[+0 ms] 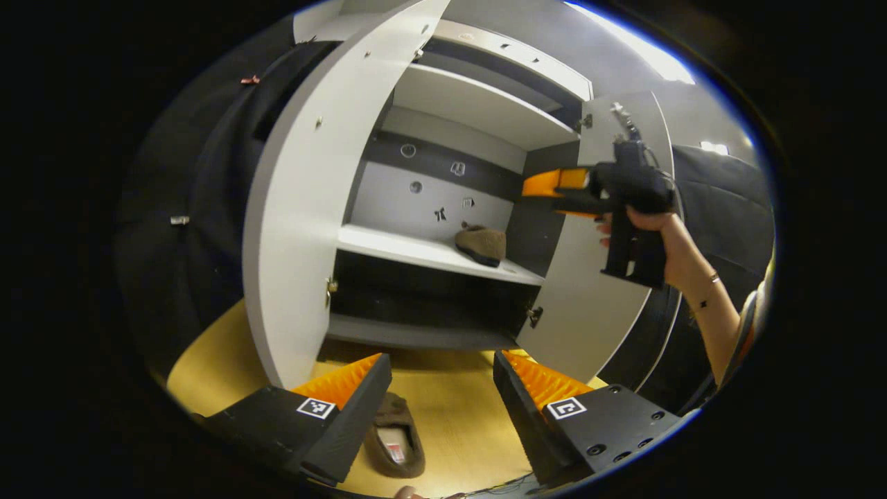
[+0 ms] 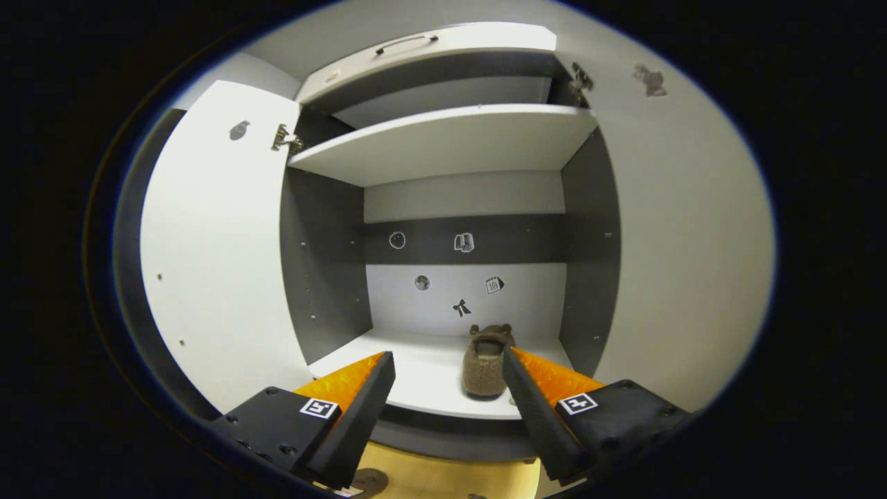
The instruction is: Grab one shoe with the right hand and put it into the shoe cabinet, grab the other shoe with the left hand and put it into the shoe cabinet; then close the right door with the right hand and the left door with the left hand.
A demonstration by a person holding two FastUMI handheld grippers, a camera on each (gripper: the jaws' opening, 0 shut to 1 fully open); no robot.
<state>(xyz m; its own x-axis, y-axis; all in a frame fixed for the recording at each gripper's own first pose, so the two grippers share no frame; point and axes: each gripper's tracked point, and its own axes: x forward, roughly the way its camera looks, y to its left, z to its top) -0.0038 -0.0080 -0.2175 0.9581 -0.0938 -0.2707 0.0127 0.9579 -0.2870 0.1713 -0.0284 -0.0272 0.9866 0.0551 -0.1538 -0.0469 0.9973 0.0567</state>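
Both grippers, left (image 1: pixel 442 388) and right (image 2: pixel 449 388), stand open and empty. The floor slipper (image 1: pixel 393 443) looks soft and light. Its heel rim likely suits pinching.

Right hand-held gripper (image 2: pixel 443 388) is spread wide with nothing in it, pointed into the open shoe cabinet (image 2: pixel 596 235). One fuzzy brown shoe (image 2: pixel 485 364) sits on the white shelf (image 2: pixel 416 381), just beside the right finger. Both doors are swung open, left door (image 2: pixel 215 277) and right door (image 2: pixel 686 263).

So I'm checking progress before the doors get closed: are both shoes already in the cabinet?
No: one shoe sits on the cabinet's shelf, the other shoe lies on the floor below the left gripper.
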